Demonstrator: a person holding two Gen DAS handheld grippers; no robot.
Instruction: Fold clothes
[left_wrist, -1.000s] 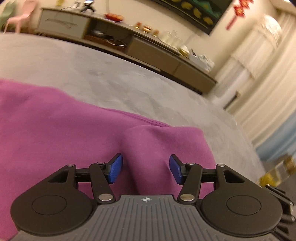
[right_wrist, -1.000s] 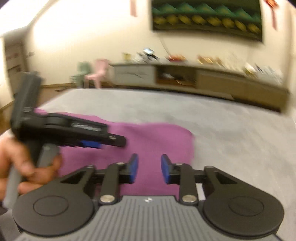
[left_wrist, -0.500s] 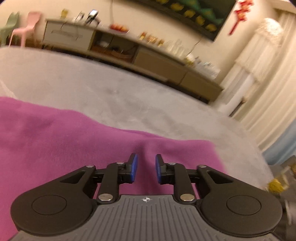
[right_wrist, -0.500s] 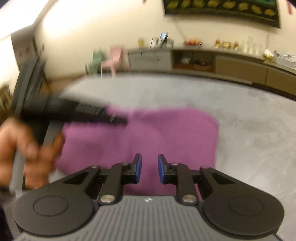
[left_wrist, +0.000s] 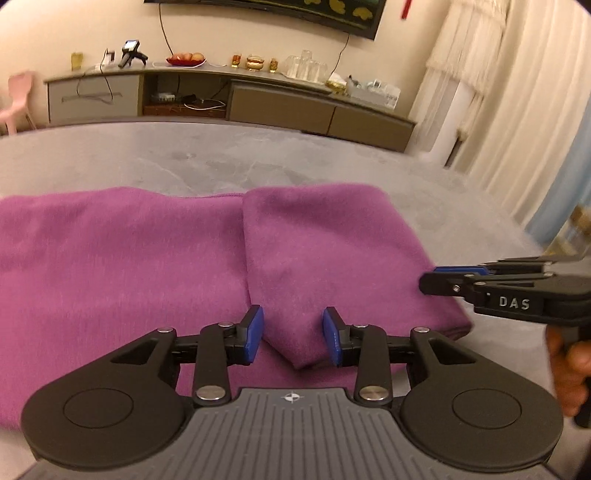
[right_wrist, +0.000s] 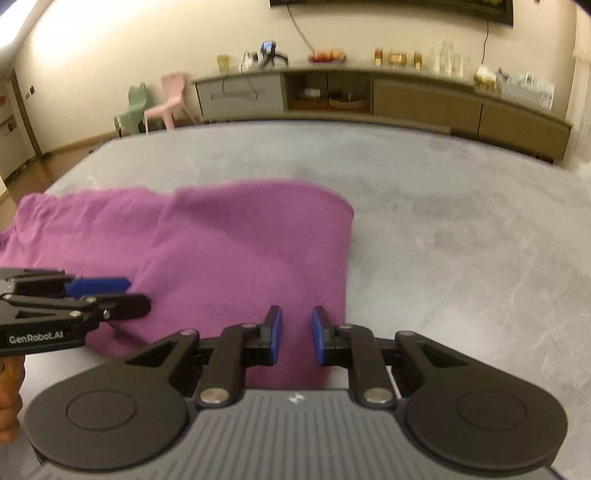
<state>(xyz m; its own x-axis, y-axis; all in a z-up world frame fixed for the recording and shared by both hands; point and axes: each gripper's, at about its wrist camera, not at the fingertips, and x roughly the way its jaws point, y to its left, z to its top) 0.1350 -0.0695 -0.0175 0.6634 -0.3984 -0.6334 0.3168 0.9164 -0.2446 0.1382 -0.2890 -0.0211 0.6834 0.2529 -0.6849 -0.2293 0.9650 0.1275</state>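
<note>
Both tongs agape, level over the purple garment (left_wrist: 147, 258): left tongs (left_wrist: 293, 338), right tongs (right_wrist: 296, 334), seemingly clear of cloth.

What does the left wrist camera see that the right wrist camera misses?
Only the left wrist view shows the white curtains and the right gripper from the side. Only the right wrist view shows the green chair and the left gripper from the side. Both share the purple garment on the grey surface, the long cabinet and the pink chair.
</note>
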